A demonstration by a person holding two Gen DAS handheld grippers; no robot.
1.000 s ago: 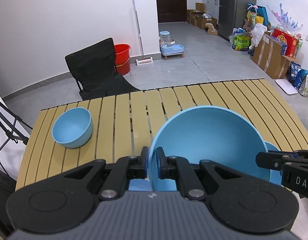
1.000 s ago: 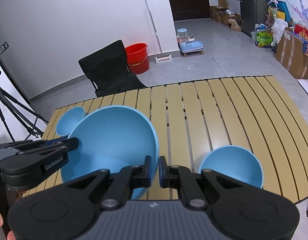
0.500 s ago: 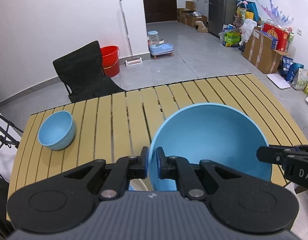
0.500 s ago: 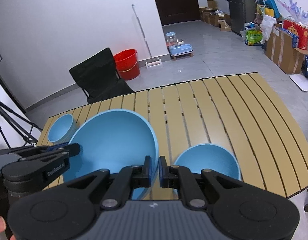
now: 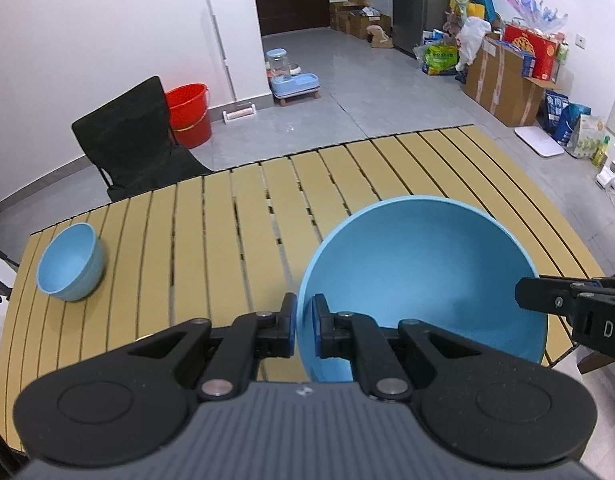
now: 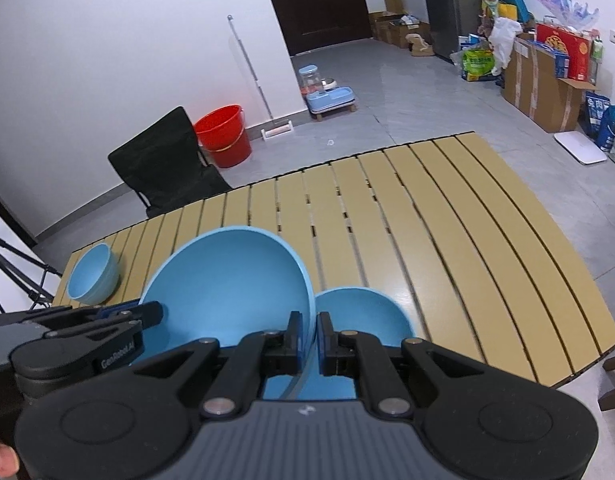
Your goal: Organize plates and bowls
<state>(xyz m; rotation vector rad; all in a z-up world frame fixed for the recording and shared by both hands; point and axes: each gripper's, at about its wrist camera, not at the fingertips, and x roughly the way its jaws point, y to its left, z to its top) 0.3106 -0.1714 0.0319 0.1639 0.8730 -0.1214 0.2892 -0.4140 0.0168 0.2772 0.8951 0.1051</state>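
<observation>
The left gripper (image 5: 304,326) is clamped on the near rim of the large blue bowl (image 5: 423,276), and the right gripper (image 6: 308,338) pinches the opposite side of the same rim, so the bowl hangs between the two, clear of the slatted table (image 5: 235,216). Just past the right gripper's fingertips, half hidden under the big bowl's edge, sits a medium blue bowl (image 6: 367,314). Well off to the left of both grippers, near the table's far corner, stands a small blue bowl (image 5: 69,262) on its own. No plates are visible. Judging by this, nothing is nested yet: the large bowl is mid-carry, and all three bowls remain to be gathered into one stack.
</observation>
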